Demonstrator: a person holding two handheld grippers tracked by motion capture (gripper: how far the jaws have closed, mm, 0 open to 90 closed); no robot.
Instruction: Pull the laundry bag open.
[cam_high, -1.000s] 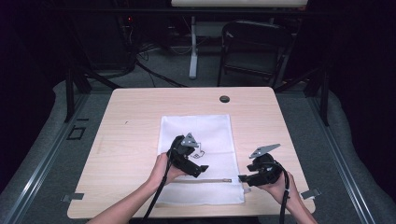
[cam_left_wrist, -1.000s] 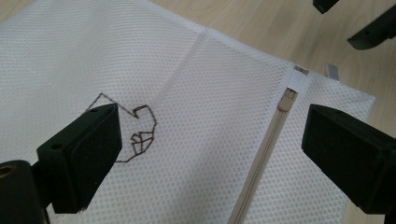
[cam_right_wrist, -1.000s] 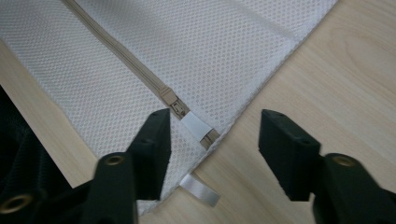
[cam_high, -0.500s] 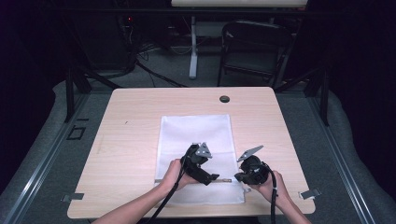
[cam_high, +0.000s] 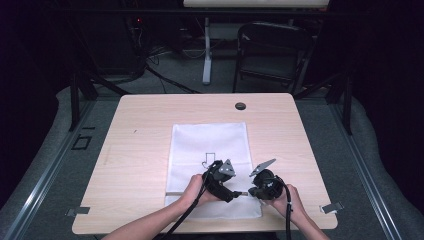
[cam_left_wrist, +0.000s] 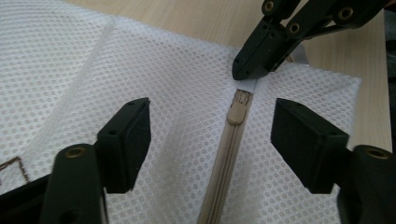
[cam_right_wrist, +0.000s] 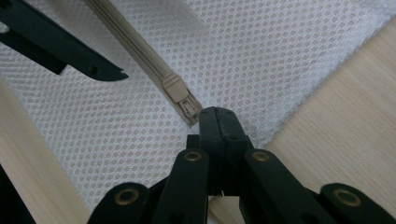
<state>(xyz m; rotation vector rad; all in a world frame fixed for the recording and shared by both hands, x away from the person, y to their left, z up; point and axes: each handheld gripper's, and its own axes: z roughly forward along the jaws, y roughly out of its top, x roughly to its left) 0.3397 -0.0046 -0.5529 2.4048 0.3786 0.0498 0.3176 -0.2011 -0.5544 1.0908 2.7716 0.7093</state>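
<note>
Both hand-held grippers have closed in on the zipper end of the mesh laundry bag.

Right hand-held gripper has clamped together on the white fabric tab beside the zipper slider; left hand-held gripper has moved in from farther left, its jaws just narrowing yet apart, straddling the slider on the mesh laundry bag at the bench's near edge, so unzipping looks imminent.

A white mesh laundry bag is lying flat on the wooden bench, toward the near edge. A small outlined mark is showing on its upper face. A beige zipper is running across the near end (it is looking closed), and its slider is sitting at the right end, close to the bag's corner.
</note>
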